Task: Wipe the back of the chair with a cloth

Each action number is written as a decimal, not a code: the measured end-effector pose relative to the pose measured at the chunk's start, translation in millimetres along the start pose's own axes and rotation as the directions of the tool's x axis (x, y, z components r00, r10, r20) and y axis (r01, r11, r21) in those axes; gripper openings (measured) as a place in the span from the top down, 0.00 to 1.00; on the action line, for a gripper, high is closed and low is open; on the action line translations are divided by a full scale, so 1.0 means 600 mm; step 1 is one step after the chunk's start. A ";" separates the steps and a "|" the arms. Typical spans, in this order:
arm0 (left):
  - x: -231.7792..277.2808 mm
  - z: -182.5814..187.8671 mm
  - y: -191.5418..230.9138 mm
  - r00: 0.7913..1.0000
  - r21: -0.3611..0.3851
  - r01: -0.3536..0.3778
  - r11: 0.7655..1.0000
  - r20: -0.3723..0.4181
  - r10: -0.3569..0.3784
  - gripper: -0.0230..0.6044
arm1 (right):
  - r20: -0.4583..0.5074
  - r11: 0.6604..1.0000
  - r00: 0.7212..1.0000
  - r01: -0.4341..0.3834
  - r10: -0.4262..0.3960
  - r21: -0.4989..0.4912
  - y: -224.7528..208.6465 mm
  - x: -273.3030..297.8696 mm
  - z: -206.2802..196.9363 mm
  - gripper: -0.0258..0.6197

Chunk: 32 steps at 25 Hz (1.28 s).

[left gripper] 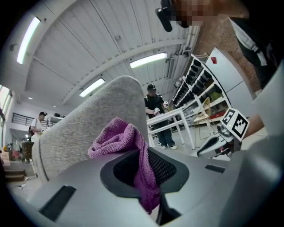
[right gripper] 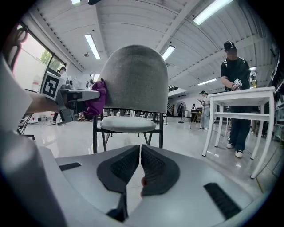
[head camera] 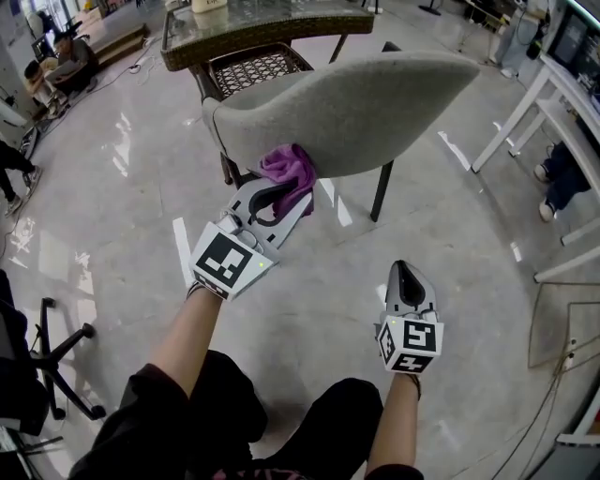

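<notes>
A grey upholstered chair (head camera: 361, 108) stands in front of me with its curved back toward me. My left gripper (head camera: 281, 192) is shut on a purple cloth (head camera: 290, 172), which is pressed against the lower left part of the chair back (left gripper: 88, 128). In the left gripper view the purple cloth (left gripper: 122, 142) bunches between the jaws and against the grey fabric. My right gripper (head camera: 406, 277) hangs lower right, apart from the chair, its jaws shut on nothing. The right gripper view shows the chair (right gripper: 133, 80), with the cloth (right gripper: 96, 102) at the left edge of its back.
A wicker-edged glass table (head camera: 262, 28) and a wicker seat (head camera: 255, 66) stand behind the chair. A white table frame (head camera: 553, 103) is at the right, with a person's legs (head camera: 561, 178) by it. An office chair base (head camera: 56, 356) sits at the left. People stand around the room.
</notes>
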<state>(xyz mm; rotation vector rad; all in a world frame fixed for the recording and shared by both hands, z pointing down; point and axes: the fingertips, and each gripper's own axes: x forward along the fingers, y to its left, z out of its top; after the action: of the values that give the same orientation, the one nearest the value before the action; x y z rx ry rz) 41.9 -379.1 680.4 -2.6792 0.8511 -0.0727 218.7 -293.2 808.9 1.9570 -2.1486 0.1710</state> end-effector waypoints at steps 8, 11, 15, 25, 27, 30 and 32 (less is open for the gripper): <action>0.044 0.000 -0.102 0.980 0.129 0.196 0.972 -0.066 -0.189 0.86 | 0.005 1.000 1.000 0.003 -0.003 -0.007 0.008 -0.008 0.008 0.92; 0.032 0.004 -0.102 0.976 0.154 0.215 0.965 -0.065 -0.207 0.85 | 0.006 1.000 1.000 -0.011 0.011 -0.013 0.017 0.003 0.016 0.92; -0.017 0.028 -0.066 0.983 0.146 0.181 0.973 0.011 -0.184 0.85 | 0.024 0.999 0.999 -0.032 0.032 -0.009 0.037 0.018 0.029 0.91; -0.166 -0.044 0.113 0.985 -0.043 -0.102 0.994 -0.142 0.095 0.85 | 0.044 0.997 0.996 -0.082 0.083 -0.014 0.111 0.058 0.072 0.92; -0.185 -0.032 0.139 0.979 -0.060 -0.127 0.990 -0.169 0.115 0.86 | 0.025 0.996 0.996 -0.087 0.087 -0.009 0.121 0.054 0.098 0.92; -0.207 0.004 0.165 0.970 -0.083 -0.155 0.984 -0.203 0.135 0.86 | 0.004 0.995 0.996 -0.094 0.094 0.020 0.127 0.036 0.161 0.92; -0.225 0.039 0.180 0.960 -0.122 -0.185 0.975 -0.235 0.153 0.86 | -0.008 0.995 0.995 -0.100 0.100 0.024 0.132 0.021 0.208 0.92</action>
<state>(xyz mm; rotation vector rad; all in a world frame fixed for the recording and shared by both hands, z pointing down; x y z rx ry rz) -125.1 -378.4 630.1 -2.7531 1.1956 -0.2899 127.9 -327.1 696.9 1.8581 -2.2501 0.2226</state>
